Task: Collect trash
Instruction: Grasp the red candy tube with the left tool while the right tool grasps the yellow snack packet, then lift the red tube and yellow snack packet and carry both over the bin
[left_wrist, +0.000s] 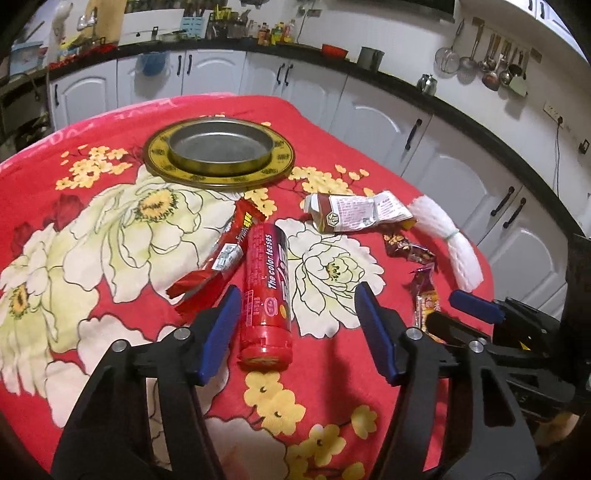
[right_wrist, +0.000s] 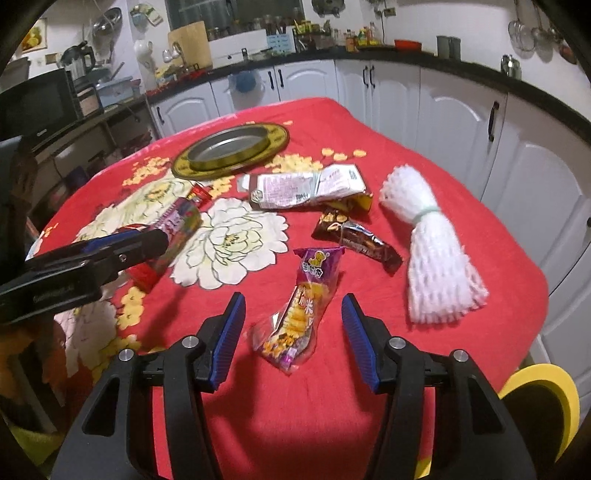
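Fuzzy floral tablecloth (left_wrist: 74, 236), glossy red tube (left_wrist: 265, 295), crinkly purple wrapper (right_wrist: 299, 306)

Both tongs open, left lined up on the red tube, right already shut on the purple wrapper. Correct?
Not quite. The right tongs are open too: in the right wrist view the purple wrapper lies flat on the red cloth between the spread blue pads, which do not touch it. The rest holds: the left tongs are open, lined up on the red tube.
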